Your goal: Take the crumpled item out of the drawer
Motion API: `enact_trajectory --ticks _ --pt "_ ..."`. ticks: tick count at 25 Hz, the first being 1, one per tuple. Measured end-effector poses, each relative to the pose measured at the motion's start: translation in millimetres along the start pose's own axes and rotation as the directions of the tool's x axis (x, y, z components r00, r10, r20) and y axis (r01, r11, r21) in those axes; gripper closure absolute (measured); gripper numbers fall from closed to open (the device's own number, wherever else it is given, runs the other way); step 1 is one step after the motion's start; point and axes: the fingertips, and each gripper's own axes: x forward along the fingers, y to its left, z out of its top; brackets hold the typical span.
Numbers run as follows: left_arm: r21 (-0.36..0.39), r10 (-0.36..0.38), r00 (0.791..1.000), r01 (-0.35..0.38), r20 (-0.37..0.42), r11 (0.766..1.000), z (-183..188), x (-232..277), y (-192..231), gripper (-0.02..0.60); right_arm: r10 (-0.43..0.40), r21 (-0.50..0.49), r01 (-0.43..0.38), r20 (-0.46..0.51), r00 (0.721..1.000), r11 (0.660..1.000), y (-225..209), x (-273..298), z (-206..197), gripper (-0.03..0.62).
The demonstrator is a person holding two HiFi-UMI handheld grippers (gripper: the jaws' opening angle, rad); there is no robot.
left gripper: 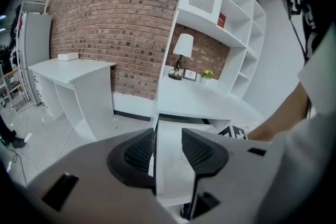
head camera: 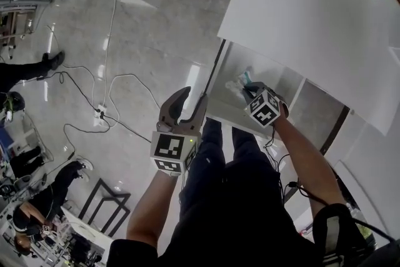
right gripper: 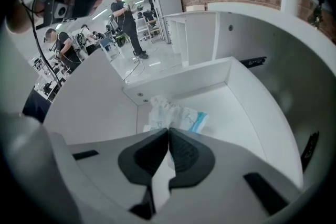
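Note:
The crumpled item [right gripper: 177, 115] is a white wrapper with blue print, lying in the open white drawer [right gripper: 257, 113] near its far left corner. My right gripper [right gripper: 168, 134] reaches down into the drawer and is shut on a fold of the wrapper, which shows between the pads. From the head view, the right gripper [head camera: 251, 92] sits over the wrapper [head camera: 240, 80] inside the drawer [head camera: 234, 62]. My left gripper [head camera: 190, 100] hovers at the drawer's front panel. In its own view the left gripper [left gripper: 168, 141] has its jaws apart, the panel's thin edge [left gripper: 155, 165] between them beside the left pad.
The white desk top [head camera: 312, 15] overhangs the drawer. A second white desk [left gripper: 73, 68] stands by the brick wall, and a lamp [left gripper: 182, 49] sits under a shelf unit [left gripper: 231, 18]. Cables [head camera: 106, 103] trail over the floor. People [head camera: 31, 209] stand at the left.

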Motion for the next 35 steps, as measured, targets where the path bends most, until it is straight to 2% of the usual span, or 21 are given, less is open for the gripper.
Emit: enact_trajectory --ticks 8,14,20,24,29,35 --pt "0.03 -0.016 0.999 0.015 0.037 0.999 26 -14 -20 0.419 -0.049 0.058 0.045 0.079 0.996 0.997 -4 -52 19 0.588" --pt "0.059 -0.022 0.995 0.016 0.1 0.998 49 -37 -33 0.42 -0.106 0.11 0.089 0.163 0.981 0.99 5 -101 36 0.588" --pt "0.091 -0.026 0.991 0.014 0.134 0.996 66 -56 -49 0.423 -0.167 0.188 0.119 0.268 0.949 0.975 10 -155 51 0.588" --pt "0.112 -0.036 0.985 0.017 0.17 0.994 81 -69 -54 0.426 -0.218 0.225 0.147 0.331 0.918 0.963 11 -192 67 0.588" --pt "0.134 -0.051 0.974 0.021 0.219 0.991 108 -86 -63 0.431 -0.258 0.307 0.136 0.399 0.88 0.942 14 -241 84 0.588" --pt "0.233 -0.053 0.967 -0.007 0.249 0.972 126 -105 -78 0.434 -0.309 0.332 0.159 0.466 0.829 0.93 26 -292 103 0.588"
